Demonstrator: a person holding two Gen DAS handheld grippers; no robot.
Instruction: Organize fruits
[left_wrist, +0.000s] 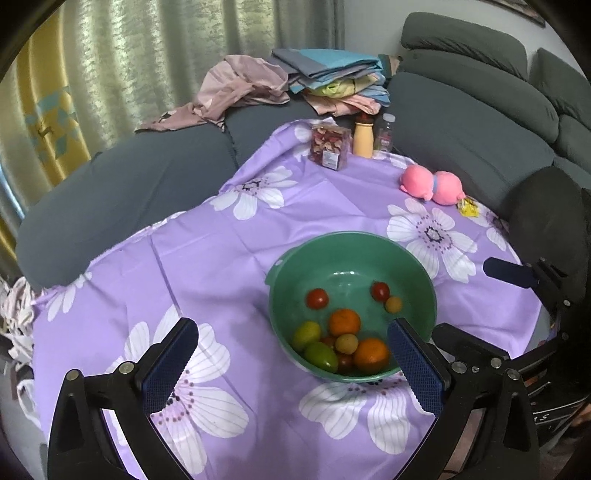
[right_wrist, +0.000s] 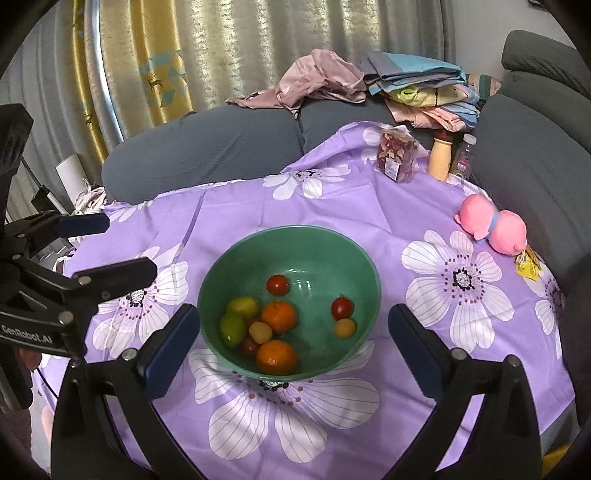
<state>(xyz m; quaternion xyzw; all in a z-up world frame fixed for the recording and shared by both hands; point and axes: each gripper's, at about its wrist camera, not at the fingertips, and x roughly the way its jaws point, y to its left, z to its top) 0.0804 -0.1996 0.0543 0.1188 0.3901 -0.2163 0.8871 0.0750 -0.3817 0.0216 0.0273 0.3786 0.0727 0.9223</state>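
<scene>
Nearest my two cameras, at 6 o'clock in each view, stand my own fingers. My left gripper (left_wrist: 291, 354) is spread wide with nothing between its blue pads; its right pad overlaps the bowl's near rim in the picture, though I cannot tell whether they touch. My right gripper (right_wrist: 293, 334) is likewise wide open and holds nothing, its pads flanking the bowl from the near side.

Just beyond, at picture centre, the green bowl (right_wrist: 236, 258) sits on the purple floral cloth (right_wrist: 332, 206). All the fruit I can see lies inside it:
- two oranges, the near orange (right_wrist: 277, 357) at 6 o'clock on the bowl floor and the far orange (right_wrist: 279, 316) just behind it;
- two green fruits (right_wrist: 232, 328) touching each other at 9 o'clock;
- small red tomatoes, one at 12 o'clock (right_wrist: 277, 284) and one at 3 o'clock (right_wrist: 342, 308);
- small yellow fruits, one (right_wrist: 345, 327) touching the 3 o'clock tomato, another beside the oranges.

No loose fruit shows on the cloth, so I judge the gathering largely done; what remains, if anything, is sorting inside the bowl or withdrawing.

Farther off, at 2 o'clock, a pink plush toy (right_wrist: 493, 227) lies near the cloth's edge. At 1 o'clock stand a packet of dried petals (right_wrist: 397, 157) and a tan bottle (right_wrist: 440, 158). Beyond these, a grey sofa (right_wrist: 207, 147) carries piled laundry (right_wrist: 413, 85).
</scene>
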